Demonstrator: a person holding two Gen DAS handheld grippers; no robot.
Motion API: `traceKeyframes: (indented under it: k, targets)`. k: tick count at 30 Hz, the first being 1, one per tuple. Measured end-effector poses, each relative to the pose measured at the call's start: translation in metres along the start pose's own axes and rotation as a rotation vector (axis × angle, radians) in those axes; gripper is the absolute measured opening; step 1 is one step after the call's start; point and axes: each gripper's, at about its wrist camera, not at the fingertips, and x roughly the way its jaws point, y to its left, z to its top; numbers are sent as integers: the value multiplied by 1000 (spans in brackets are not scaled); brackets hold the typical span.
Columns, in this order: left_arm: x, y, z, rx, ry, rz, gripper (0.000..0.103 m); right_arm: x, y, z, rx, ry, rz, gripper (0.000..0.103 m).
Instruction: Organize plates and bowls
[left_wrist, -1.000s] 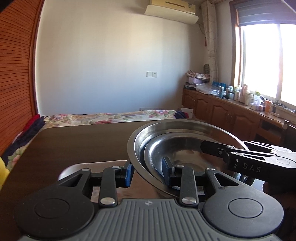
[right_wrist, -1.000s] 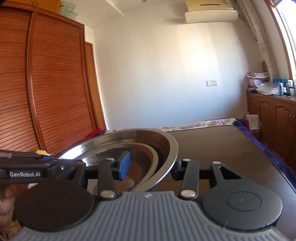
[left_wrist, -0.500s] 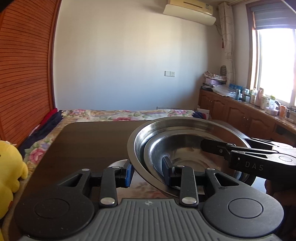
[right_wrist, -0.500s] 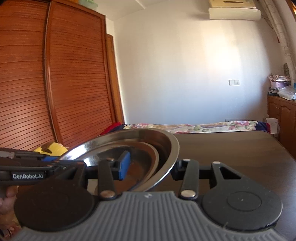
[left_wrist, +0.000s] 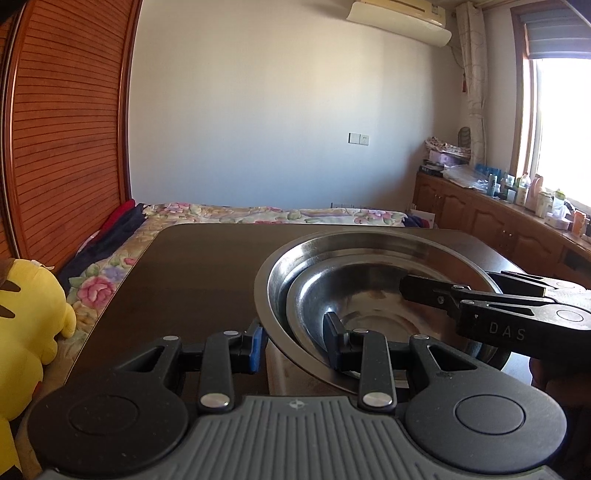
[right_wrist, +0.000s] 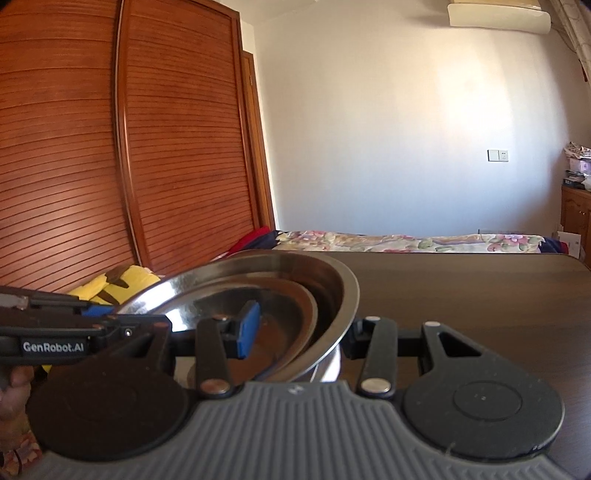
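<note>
A large steel bowl (left_wrist: 369, 243) with a smaller steel bowl (left_wrist: 354, 295) nested inside is held up over the dark table (left_wrist: 192, 266). My left gripper (left_wrist: 293, 343) is shut on the bowls' left rim. My right gripper (right_wrist: 301, 334) is shut on the right rim of the large bowl (right_wrist: 347, 288); the smaller bowl (right_wrist: 288, 295) shows inside. Each gripper shows in the other's view, the right gripper (left_wrist: 461, 299) and the left gripper (right_wrist: 74, 332). A pale object (left_wrist: 284, 373) sits under the bowls, mostly hidden.
A yellow plush toy (left_wrist: 26, 321) lies left of the table on a floral bedspread (left_wrist: 258, 214). Wooden slatted wardrobe doors (right_wrist: 92, 147) stand at left. A wooden counter (left_wrist: 517, 225) with bottles runs under the window at right.
Both views have swung left: the plush toy and wardrobe came into view. The bowls stay gripped the same way in both grippers.
</note>
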Motion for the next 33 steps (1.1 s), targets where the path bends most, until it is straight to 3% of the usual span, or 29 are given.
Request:
traceKeyframes:
  k: [27, 30, 33]
  targets:
    - [4, 1, -8, 10, 9, 18, 37, 13, 4, -9, 4, 64, -7, 47]
    - [4, 3, -9, 6, 8, 27, 37, 11, 6, -9, -13, 57, -35, 62]
    - [1, 2, -8, 6, 4, 46, 42, 10, 5, -7, -5, 56, -42, 64]
